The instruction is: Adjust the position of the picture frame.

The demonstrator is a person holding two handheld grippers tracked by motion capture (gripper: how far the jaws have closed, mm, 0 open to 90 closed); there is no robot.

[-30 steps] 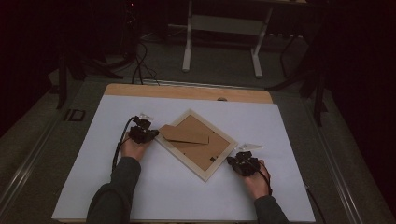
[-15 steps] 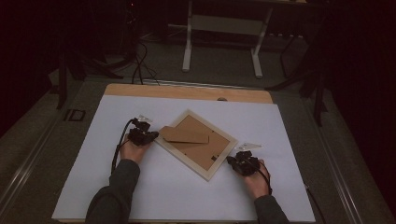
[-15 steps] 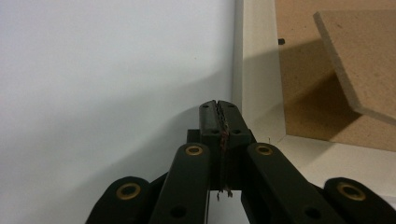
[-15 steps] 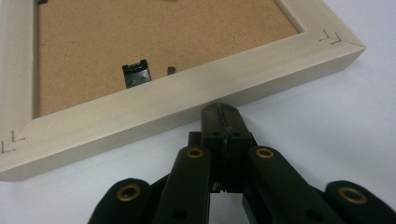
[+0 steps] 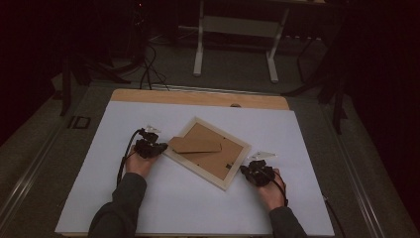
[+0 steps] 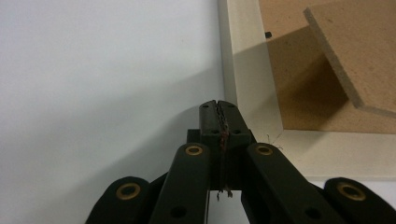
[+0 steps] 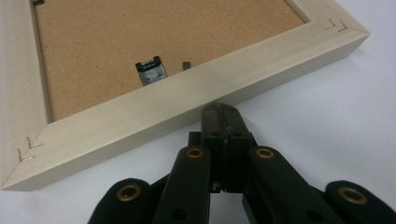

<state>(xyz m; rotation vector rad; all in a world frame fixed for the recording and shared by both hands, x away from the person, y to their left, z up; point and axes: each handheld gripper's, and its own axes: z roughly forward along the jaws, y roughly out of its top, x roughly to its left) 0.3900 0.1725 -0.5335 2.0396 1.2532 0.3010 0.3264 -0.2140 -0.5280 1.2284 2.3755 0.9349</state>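
A pale wooden picture frame (image 5: 225, 179) lies face down and askew in the middle of the white sheet, brown backing board up. Its brown stand flap (image 5: 195, 145) is folded out and stands raised over the backing (image 6: 355, 51). My left gripper (image 5: 157, 148) sits at the frame's left corner; its jaws are shut with nothing in them (image 6: 218, 105), just beside the frame's wooden rail (image 6: 243, 70). My right gripper (image 5: 249, 171) is at the frame's right near edge, shut and empty, its tips (image 7: 220, 108) right against the rail's outer side (image 7: 140, 112). A metal hanger (image 7: 150, 70) sits on the backing.
The white sheet (image 5: 148, 208) covers the table, with a bare wooden strip (image 5: 198, 97) along the far edge. Beyond the table stand a white metal frame leg (image 5: 199, 44) and dark cables (image 5: 148, 69) on the floor. A person's sleeves enter from the bottom.
The left hand has crept slightly toward the near side of the table. The frame and the right gripper have kept their places.
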